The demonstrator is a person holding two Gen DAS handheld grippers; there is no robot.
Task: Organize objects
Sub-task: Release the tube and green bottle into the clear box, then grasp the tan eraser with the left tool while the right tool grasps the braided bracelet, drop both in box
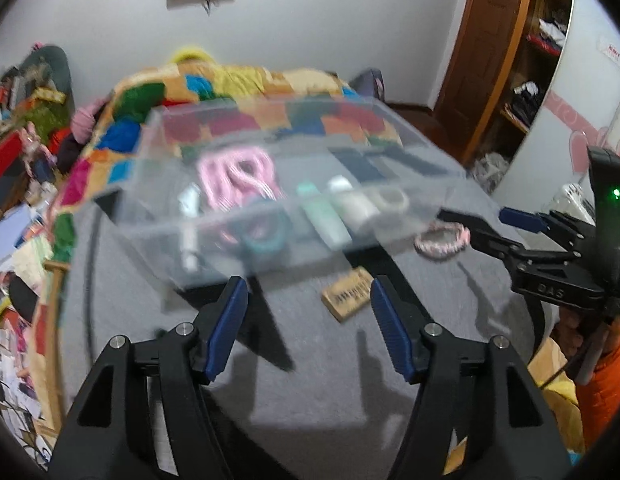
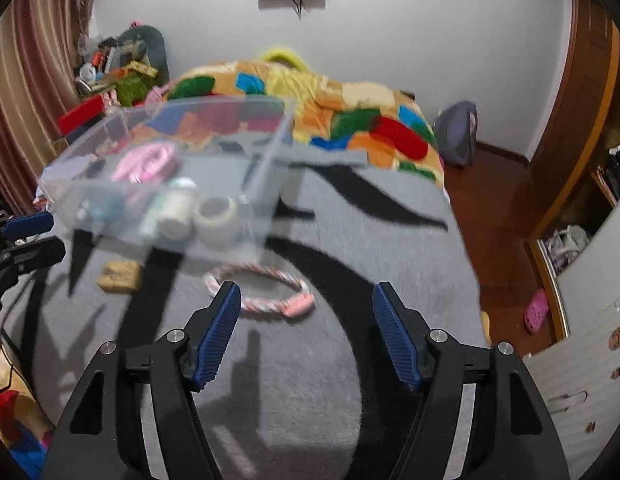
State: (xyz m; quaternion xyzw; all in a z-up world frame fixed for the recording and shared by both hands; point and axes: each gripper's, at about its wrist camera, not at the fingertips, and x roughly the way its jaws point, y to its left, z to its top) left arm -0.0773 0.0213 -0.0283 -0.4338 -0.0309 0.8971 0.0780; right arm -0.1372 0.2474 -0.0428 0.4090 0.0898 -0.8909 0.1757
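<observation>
Bin: clear rectangular plastic storage box (image 1: 277,184) sits on the grey blanket with black markings (image 1: 310,380), ahead of both grippers; both views blurred.
Already inside: pink coiled cord bundle (image 1: 237,178), pale green tube (image 1: 324,214), white capped bottle (image 1: 352,200), roll of pale tape (image 2: 215,216), slim white tube (image 1: 188,224), a teal ring-like item (image 1: 265,240) too blurred to name. Dark flat pieces at the far end, unidentifiable.
Left outside: pink-and-white twisted rope ring (image 2: 257,290) lies on the blanket just beside the box's near wall; small tan rectangular card with dark print (image 1: 347,294) lies near the box's front wall.
Progress (judgement): most items binned; two appear to remain.
Left gripper (image 1: 310,320): released, jaws spread, nothing between them; the card lies just ahead of it.
Right gripper (image 2: 305,326): released, empty; the rope ring lies just ahead, its near edge by the left fingertip.
Surroundings: multicoloured patchwork quilt (image 2: 350,112) behind the box, cluttered side area at left, wooden wardrobe (image 1: 506,52) at right.
Obstruction (judgement): the box wall close over the ring leaves little room for an approach from behind; the flat card may be hard to pinch off soft fabric.
</observation>
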